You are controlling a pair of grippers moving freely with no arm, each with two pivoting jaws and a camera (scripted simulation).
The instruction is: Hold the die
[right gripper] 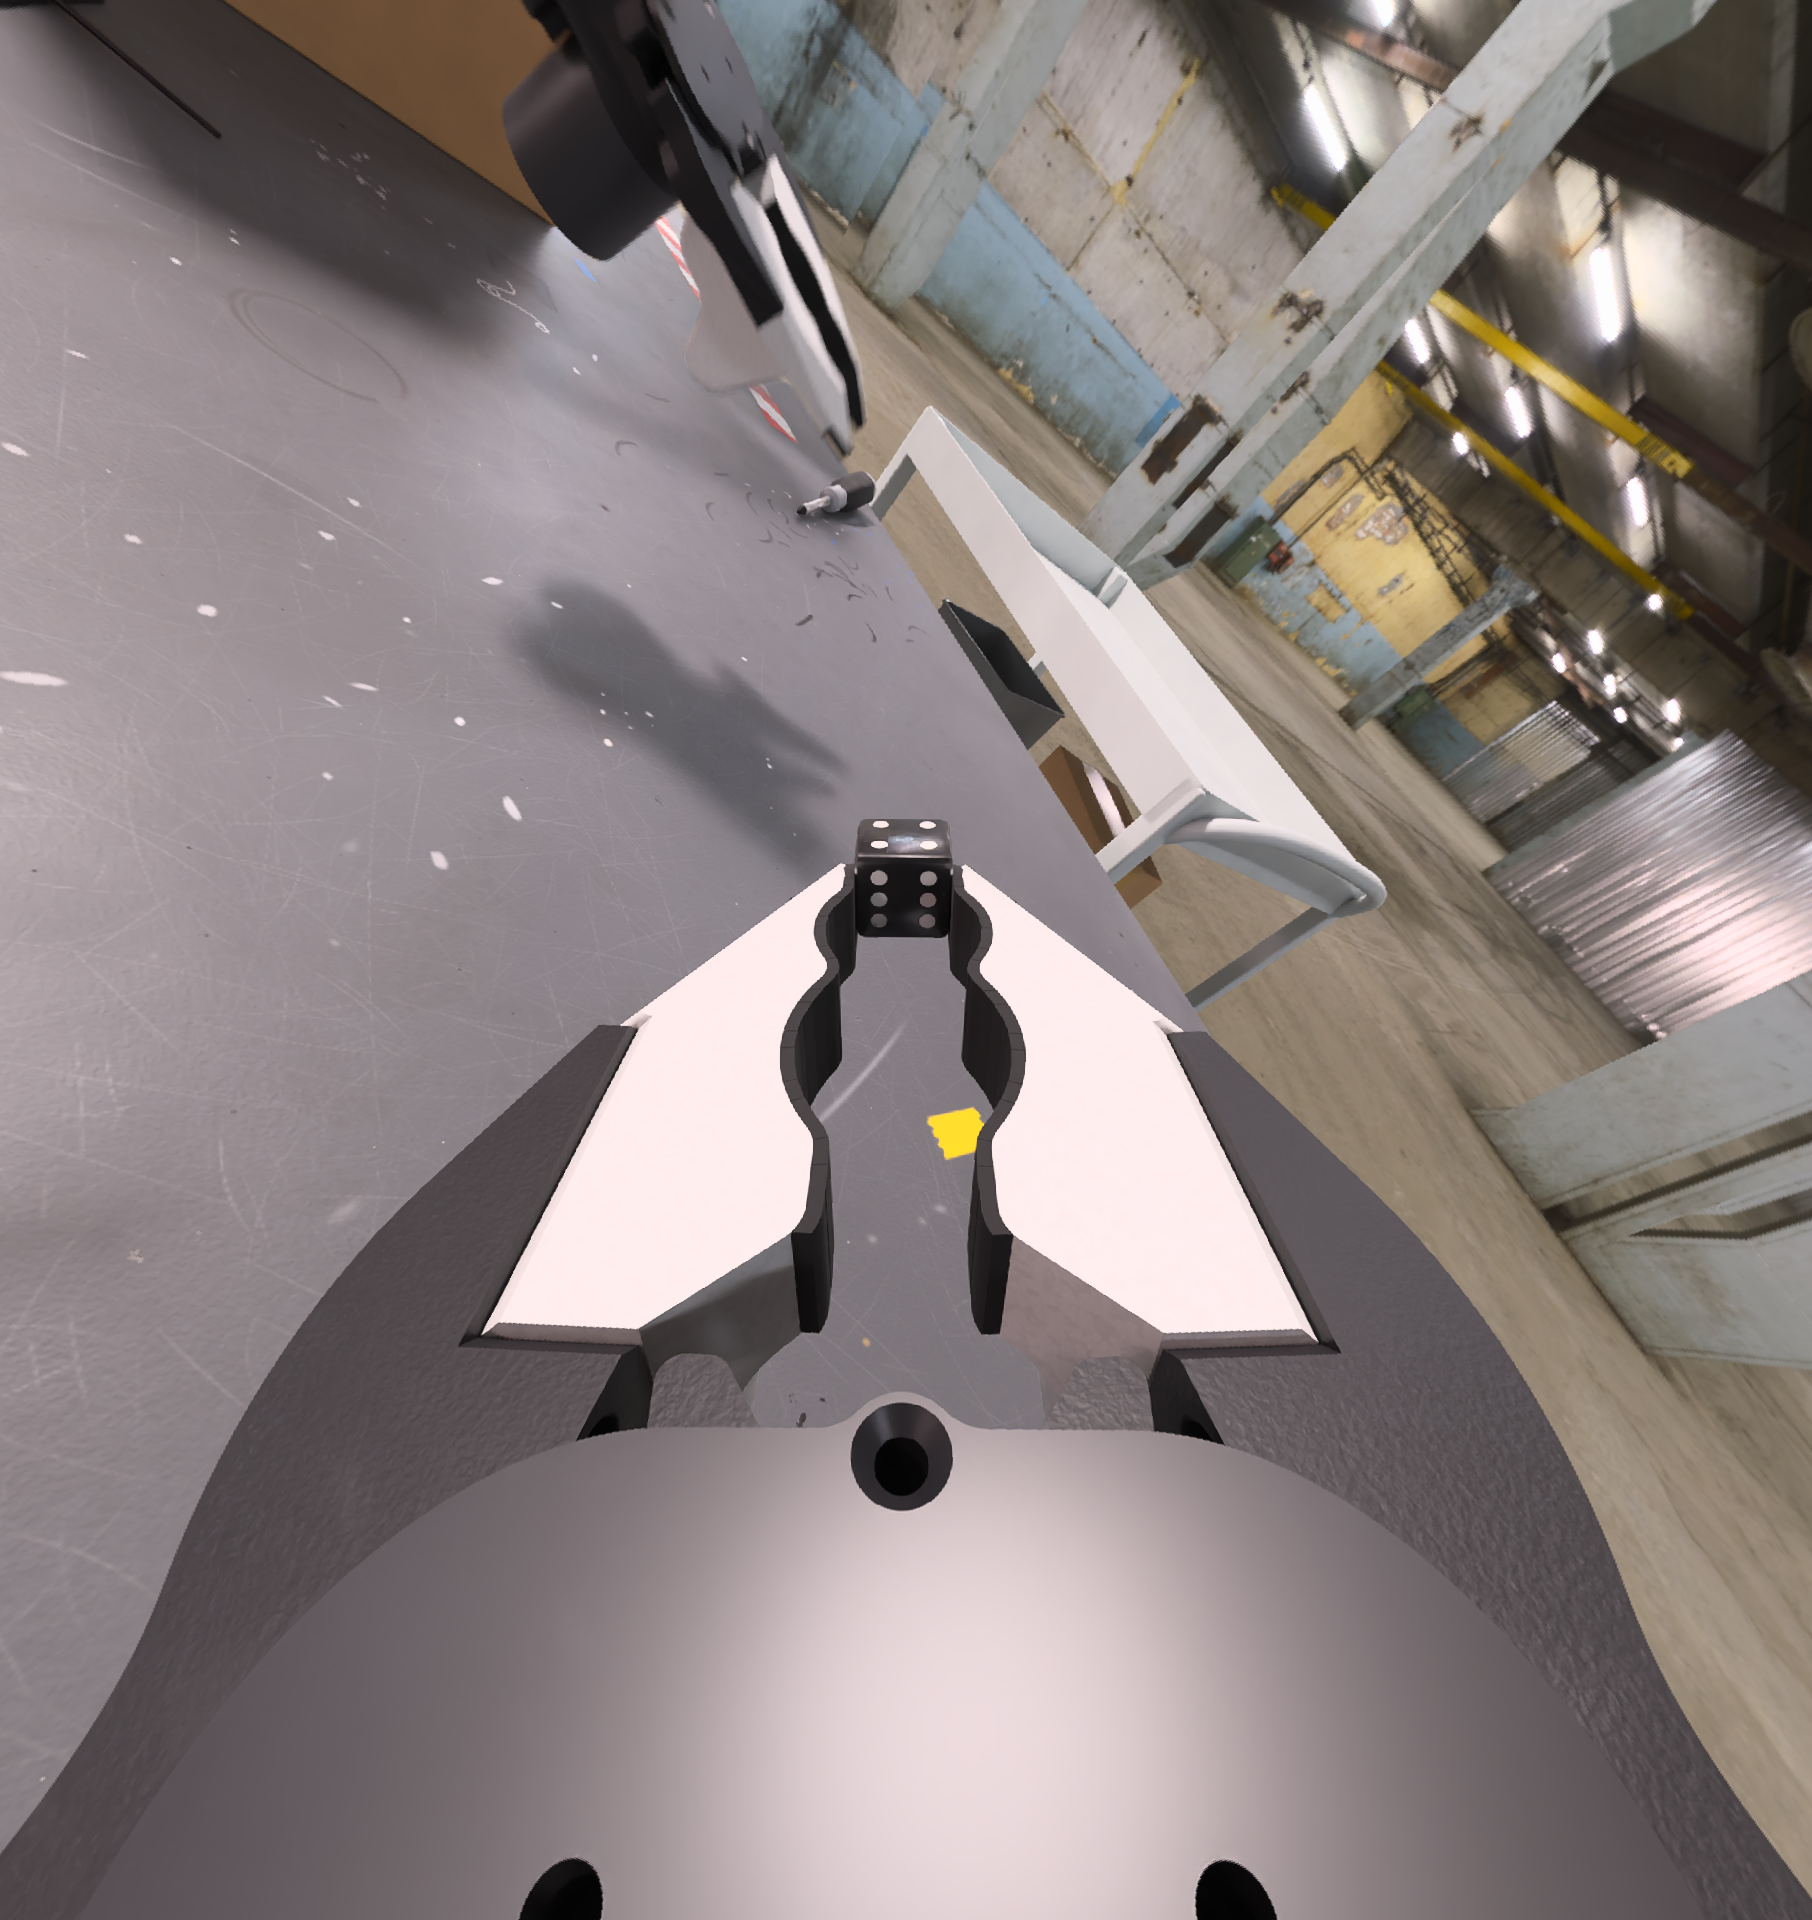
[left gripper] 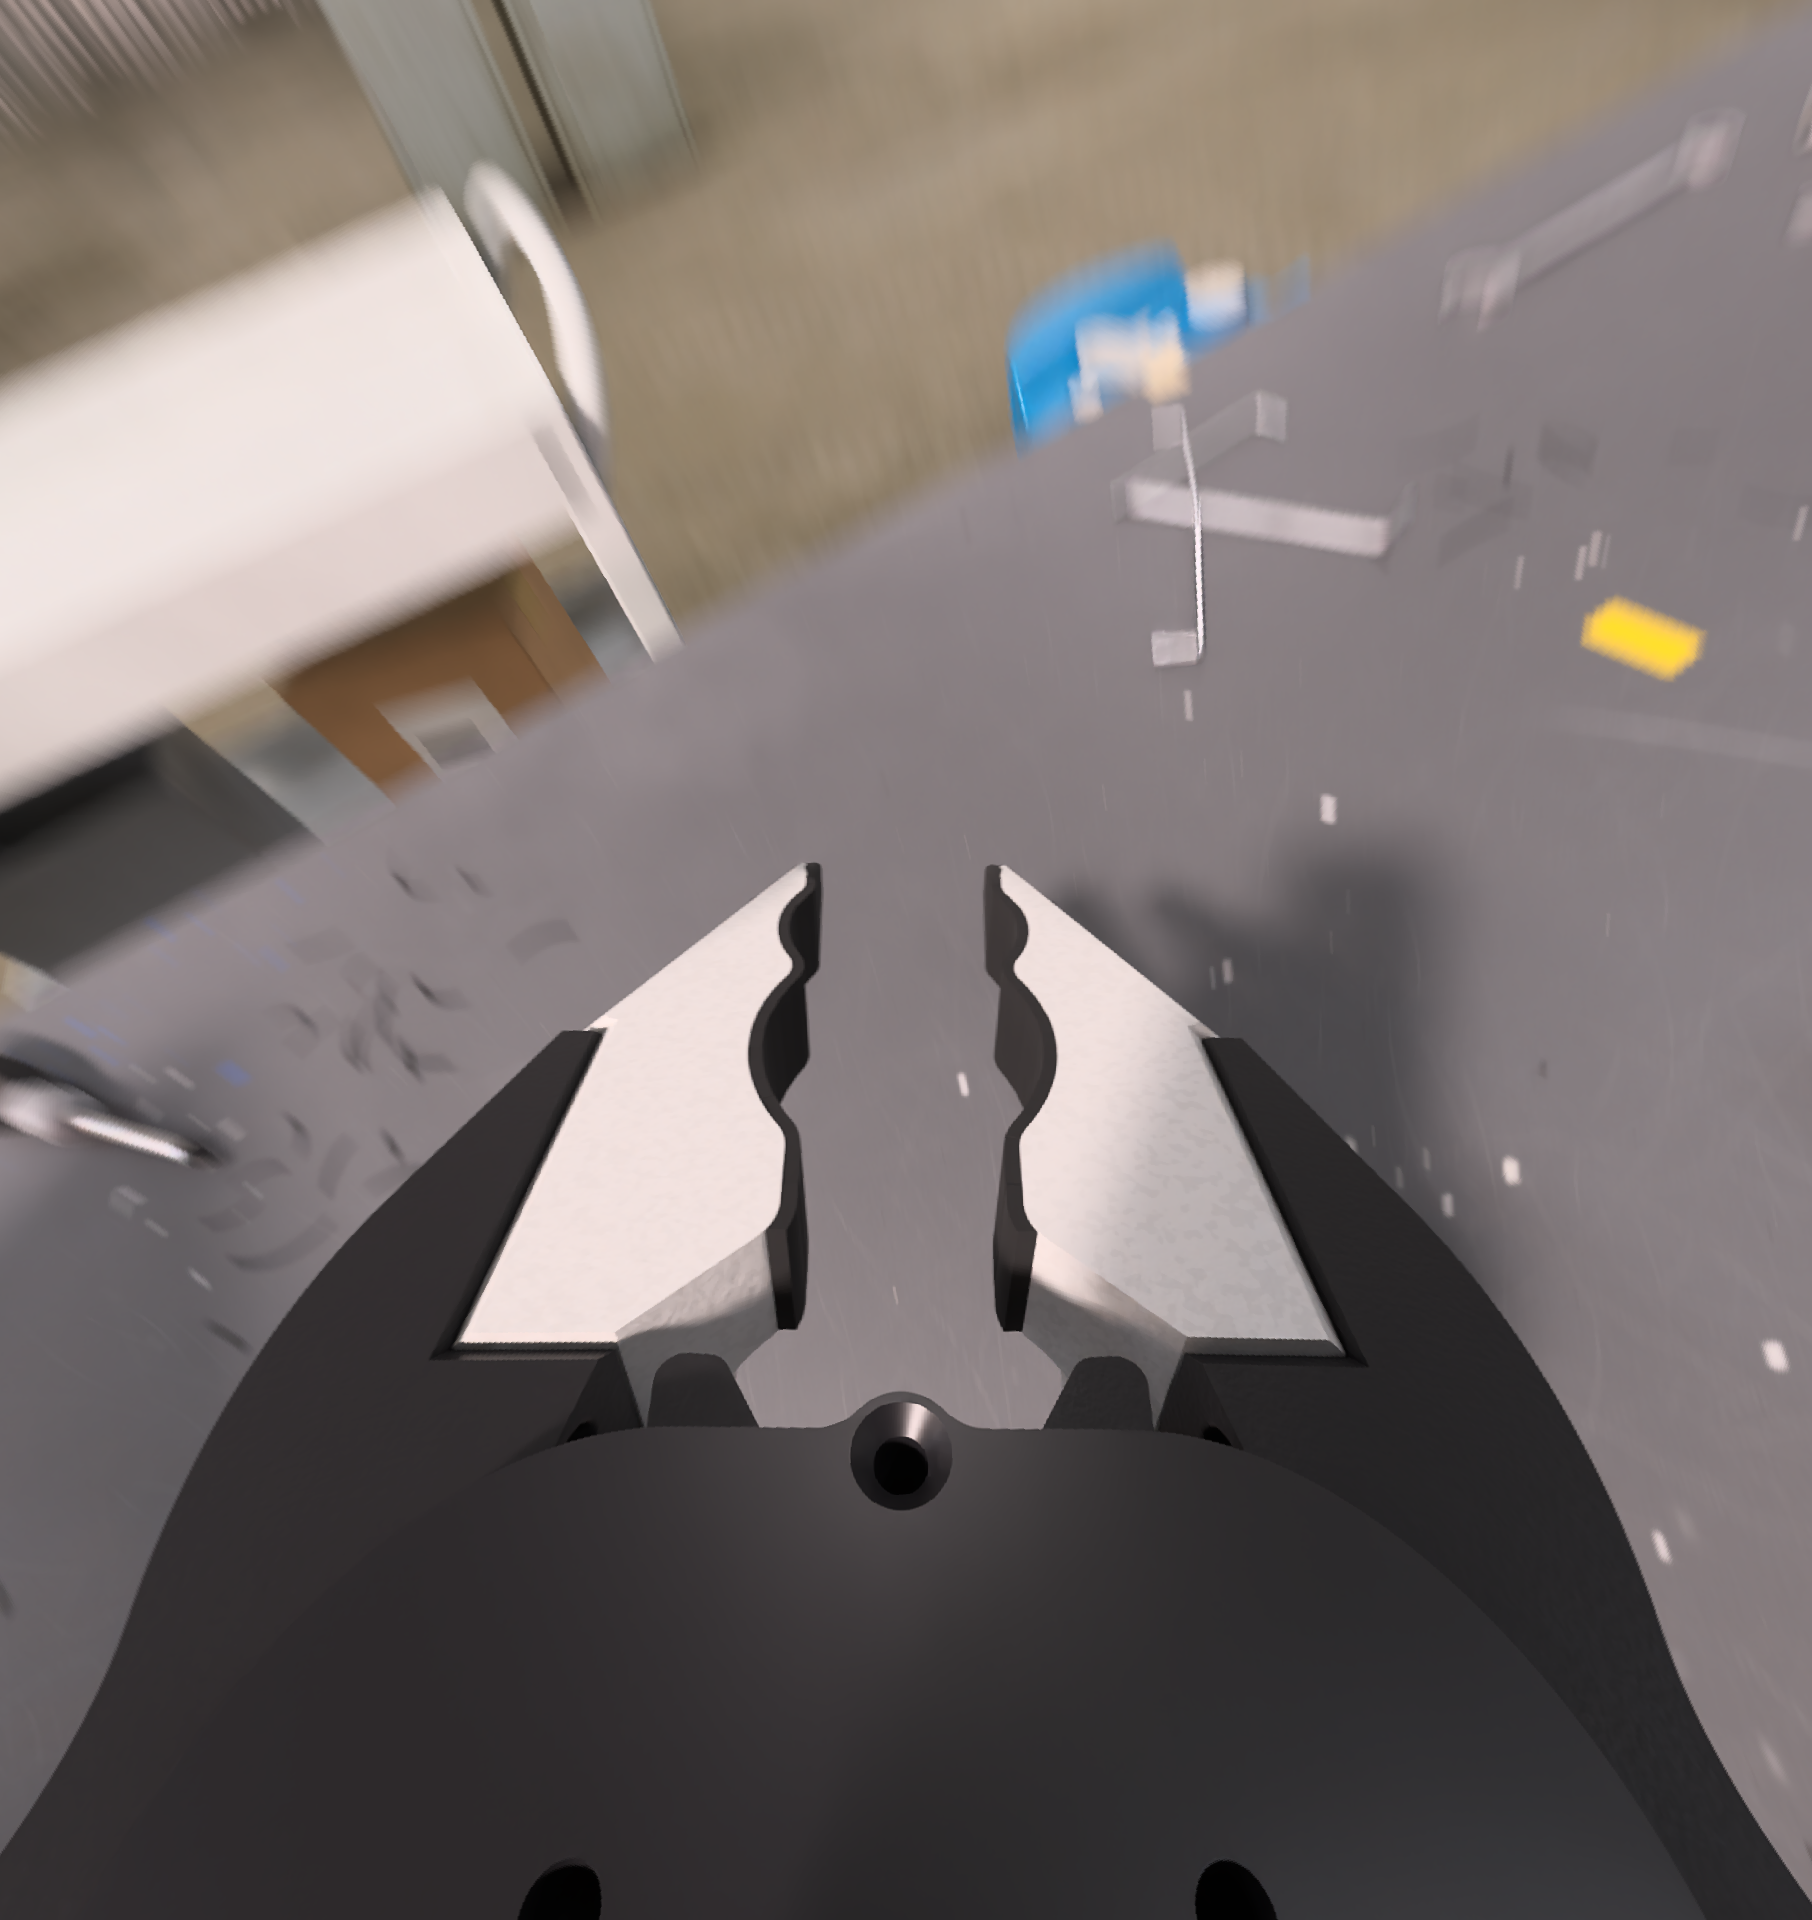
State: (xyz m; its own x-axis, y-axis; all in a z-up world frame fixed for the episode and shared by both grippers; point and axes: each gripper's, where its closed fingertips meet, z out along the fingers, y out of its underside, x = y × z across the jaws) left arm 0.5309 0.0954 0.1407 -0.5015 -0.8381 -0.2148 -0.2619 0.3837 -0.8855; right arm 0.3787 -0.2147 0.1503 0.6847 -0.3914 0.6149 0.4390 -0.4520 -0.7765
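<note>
The die [right gripper: 903, 876] is a small black cube with white pips. In the right wrist view it sits between the tips of my right gripper [right gripper: 903, 883], which is shut on it and holds it above the grey table [right gripper: 258, 831]. My left gripper [left gripper: 903, 883] is open and empty, with bare table showing between its fingers; the left wrist view is blurred. The left gripper also shows in the right wrist view [right gripper: 746, 239], far off at the top, above the table. The die does not show in the left wrist view.
A yellow patch [left gripper: 1642, 637] lies on the table, also seen below my right gripper [right gripper: 954, 1132]. A small dark bit [right gripper: 837, 495] lies near the table edge, at the far left in the left view [left gripper: 71, 1117]. Metal brackets [left gripper: 1255, 509] and a blue object [left gripper: 1099, 348] lie farther off. A white bench [right gripper: 1120, 707] stands beyond the edge.
</note>
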